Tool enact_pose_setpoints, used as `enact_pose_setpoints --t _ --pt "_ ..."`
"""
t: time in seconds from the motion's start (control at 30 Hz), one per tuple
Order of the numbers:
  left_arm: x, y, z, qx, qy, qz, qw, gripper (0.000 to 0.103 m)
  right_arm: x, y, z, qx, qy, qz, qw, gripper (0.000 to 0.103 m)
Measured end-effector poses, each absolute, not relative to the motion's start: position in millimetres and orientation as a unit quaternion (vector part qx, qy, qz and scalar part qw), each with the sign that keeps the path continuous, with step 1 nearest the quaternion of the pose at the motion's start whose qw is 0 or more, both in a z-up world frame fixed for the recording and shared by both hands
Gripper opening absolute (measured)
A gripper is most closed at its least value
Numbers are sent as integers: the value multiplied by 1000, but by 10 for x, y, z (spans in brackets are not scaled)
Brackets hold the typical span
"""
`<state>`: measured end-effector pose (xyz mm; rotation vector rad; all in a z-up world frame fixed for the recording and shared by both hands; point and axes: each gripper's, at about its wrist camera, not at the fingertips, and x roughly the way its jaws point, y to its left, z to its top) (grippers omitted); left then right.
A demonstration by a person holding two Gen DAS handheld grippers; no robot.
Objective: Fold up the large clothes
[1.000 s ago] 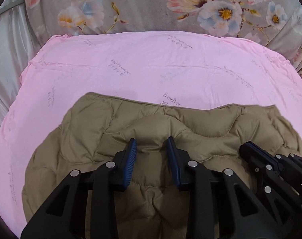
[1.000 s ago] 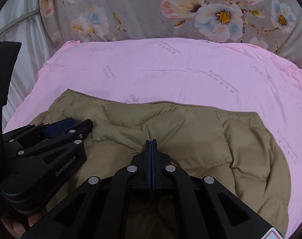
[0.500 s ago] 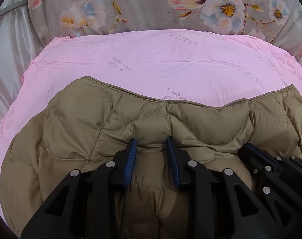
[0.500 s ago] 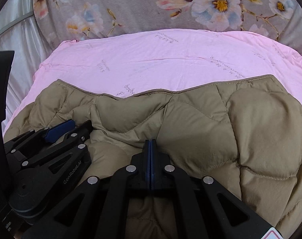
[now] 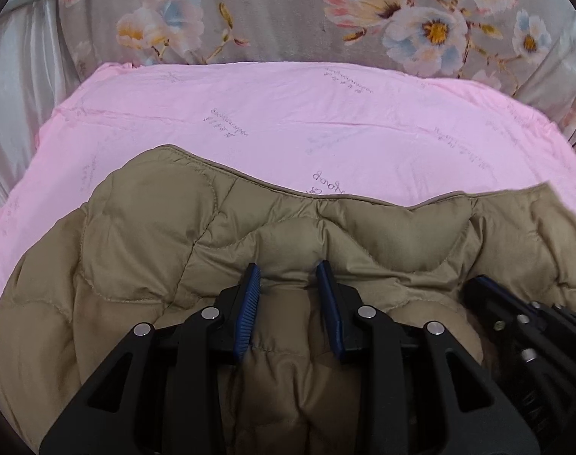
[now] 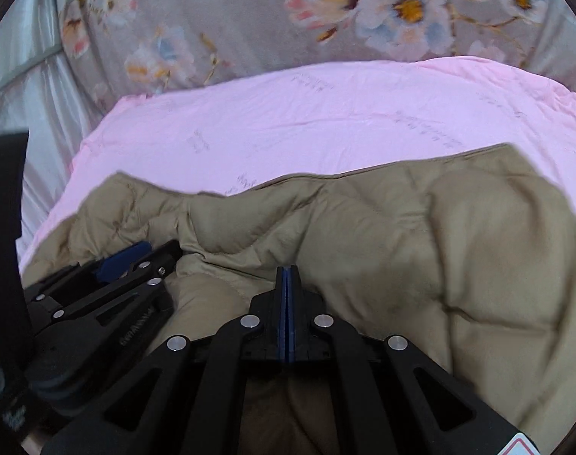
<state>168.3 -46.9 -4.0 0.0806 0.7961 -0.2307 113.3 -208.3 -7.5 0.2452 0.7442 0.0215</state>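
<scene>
jacket (image 5: 144,250): khaki, quilted | sheet (image 5: 326,121): pink, faint print, perhaps script | bedding (image 5: 288,11): grey floral

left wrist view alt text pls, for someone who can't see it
The left gripper has its blue-padded fingers parted around a puffy bunch of a tan quilted jacket on a pink sheet. The right gripper shows at the right edge, with floral bedding behind.

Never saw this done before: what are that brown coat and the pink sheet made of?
Brown coat: looks like smooth, faintly glossy synthetic shell over puffy filling, judging by the stitched, bulging quilted panels. Pink sheet: thin matte woven fabric, perhaps cotton, showing fine creases.
</scene>
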Motion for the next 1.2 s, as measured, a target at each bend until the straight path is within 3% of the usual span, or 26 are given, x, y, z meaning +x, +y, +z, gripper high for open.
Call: enact_pose_setpoints --t 0.23,0.47,0.93,1.13,1.2 --pt "1056 -137 211 16 368 -121 922 34 368 -1808 205 84 323 32 942 14" --pt "796 -199 19 40 358 -108 926 34 243 -1577 -106 66 334 28 940 15" --pt "796 -241 -138 59 353 -97 929 36 293 -1608 -194 77 348 28 934 15" --pt "807 -231 -123 56 345 -84 933 50 297 -1650 -181 91 339 43 935 21" --pt "796 -204 -111 53 341 -83 935 61 297 -1646 -186 90 338 42 936 21"
